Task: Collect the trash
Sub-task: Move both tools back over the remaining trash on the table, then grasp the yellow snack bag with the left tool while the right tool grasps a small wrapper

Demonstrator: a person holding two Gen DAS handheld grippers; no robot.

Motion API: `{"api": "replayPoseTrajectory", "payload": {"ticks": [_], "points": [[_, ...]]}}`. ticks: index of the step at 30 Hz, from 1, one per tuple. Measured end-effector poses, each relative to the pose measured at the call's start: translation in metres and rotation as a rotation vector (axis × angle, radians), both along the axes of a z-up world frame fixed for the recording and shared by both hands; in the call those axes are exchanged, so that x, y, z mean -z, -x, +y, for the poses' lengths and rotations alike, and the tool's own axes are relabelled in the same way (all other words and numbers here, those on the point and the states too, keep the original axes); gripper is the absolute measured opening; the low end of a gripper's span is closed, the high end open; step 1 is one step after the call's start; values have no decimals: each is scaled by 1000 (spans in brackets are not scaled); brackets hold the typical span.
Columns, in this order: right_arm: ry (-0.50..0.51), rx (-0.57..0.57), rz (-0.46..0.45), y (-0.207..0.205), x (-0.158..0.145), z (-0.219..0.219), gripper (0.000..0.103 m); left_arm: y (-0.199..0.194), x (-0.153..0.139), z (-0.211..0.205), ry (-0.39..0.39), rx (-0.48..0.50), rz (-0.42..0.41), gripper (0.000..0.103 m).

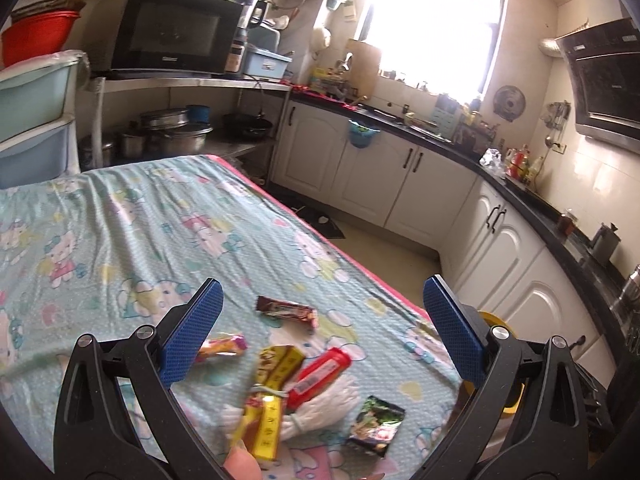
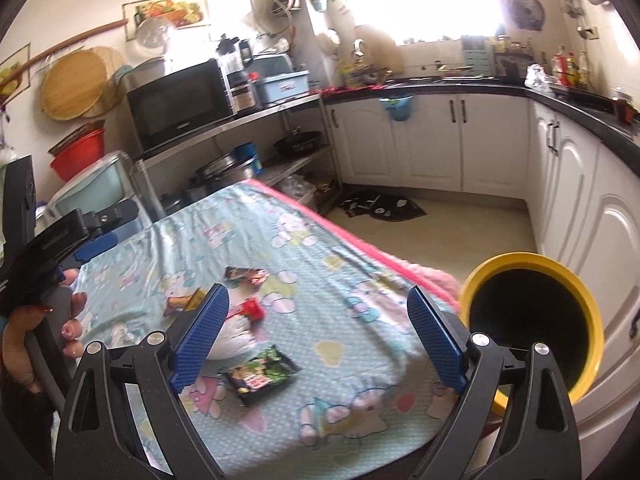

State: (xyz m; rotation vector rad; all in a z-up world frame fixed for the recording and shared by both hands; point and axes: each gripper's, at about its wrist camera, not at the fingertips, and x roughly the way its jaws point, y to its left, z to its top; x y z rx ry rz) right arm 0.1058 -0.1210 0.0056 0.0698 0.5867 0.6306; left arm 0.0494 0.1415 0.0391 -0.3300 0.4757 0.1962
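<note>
Trash lies on a table with a cartoon-print cloth (image 1: 120, 216). In the left wrist view I see a brown snack bar wrapper (image 1: 286, 311), a pink and orange wrapper (image 1: 224, 346), yellow boxes (image 1: 272, 396), a red tube (image 1: 320, 374), a white glove (image 1: 324, 408) and a dark green packet (image 1: 374, 428). My left gripper (image 1: 320, 328) hangs open above them, empty. In the right wrist view my right gripper (image 2: 318, 334) is open and empty above the green packet (image 2: 260, 376). A yellow-rimmed bin (image 2: 532, 328) stands at the table's right edge.
White kitchen cabinets (image 2: 460, 148) with a black counter run along the back and right. A metal shelf with a microwave (image 2: 180, 104) and pots stands behind the table. A dark mat (image 2: 380, 206) lies on the floor. The left gripper's body (image 2: 60, 240) shows at the left.
</note>
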Motion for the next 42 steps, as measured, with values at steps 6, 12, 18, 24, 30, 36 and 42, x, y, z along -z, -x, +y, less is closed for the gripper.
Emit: {"api": "replayPoseTrajectory", "payload": {"ticks": [6, 12, 18, 24, 30, 36, 42], "points": [[14, -69, 34, -3, 8, 28, 88, 4, 12, 17, 5, -10, 43, 92], [8, -130, 110, -12, 23, 46, 87, 8, 34, 30, 6, -8, 119, 92], [28, -204, 171, -21, 39, 67, 73, 13, 66, 45, 102, 50, 202, 92], [36, -271, 250, -31, 58, 91, 58, 14, 90, 44, 172, 130, 253, 79], [44, -320, 311, -40, 70, 114, 46, 6, 113, 42, 254, 189, 301, 65], [40, -350, 373, -49, 82, 126, 29, -1, 126, 40, 274, 205, 333, 65], [43, -357, 348, -43, 80, 125, 5, -4, 129, 42, 266, 202, 349, 53]]}}
